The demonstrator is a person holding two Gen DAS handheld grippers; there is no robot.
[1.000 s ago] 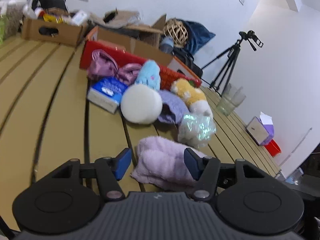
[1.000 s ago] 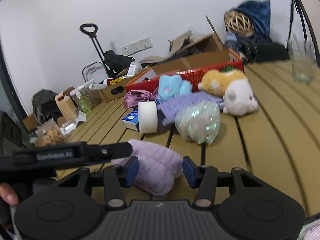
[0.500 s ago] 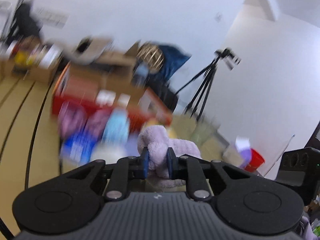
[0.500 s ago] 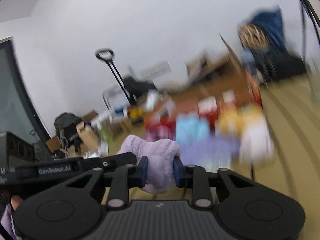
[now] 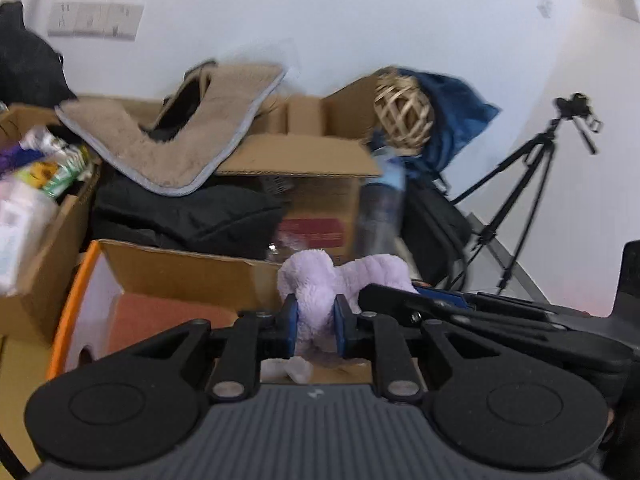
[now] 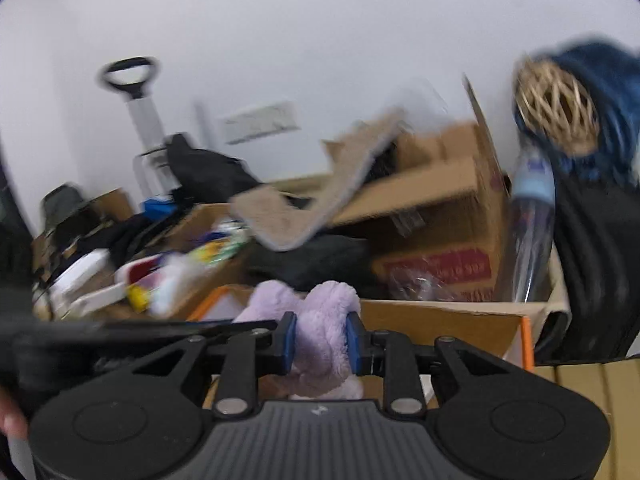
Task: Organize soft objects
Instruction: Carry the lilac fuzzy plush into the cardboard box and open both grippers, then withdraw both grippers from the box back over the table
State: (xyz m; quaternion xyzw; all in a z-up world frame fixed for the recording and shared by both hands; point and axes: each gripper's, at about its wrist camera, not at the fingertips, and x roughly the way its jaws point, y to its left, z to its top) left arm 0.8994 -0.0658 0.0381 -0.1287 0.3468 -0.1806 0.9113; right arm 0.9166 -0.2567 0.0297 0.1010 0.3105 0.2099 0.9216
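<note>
Both grippers are shut on the same fluffy lilac towel. My left gripper [image 5: 313, 330] pinches its left part [image 5: 312, 284], and my right gripper [image 6: 320, 344] pinches its right part [image 6: 320, 312]. The towel hangs in the air over an open box with an orange rim [image 5: 72, 292], seen in the right wrist view too [image 6: 528, 336]. The right gripper's body [image 5: 500, 320] lies just right of the towel in the left wrist view. The other soft toys are out of view.
Behind the orange-rimmed box stand cardboard boxes [image 5: 316, 184] with a beige mat [image 5: 168, 148] and black cloth [image 5: 180, 216]. A clear bottle [image 5: 380, 216], a wicker ball [image 5: 404, 116], a blue bag and a tripod [image 5: 532, 184] are to the right. A box of clutter [image 5: 28, 200] is left.
Both grippers closed on the lilac towel, lifted it off the table, and carried it forward to above the orange-rimmed box. The pile of soft toys has dropped out of view.
</note>
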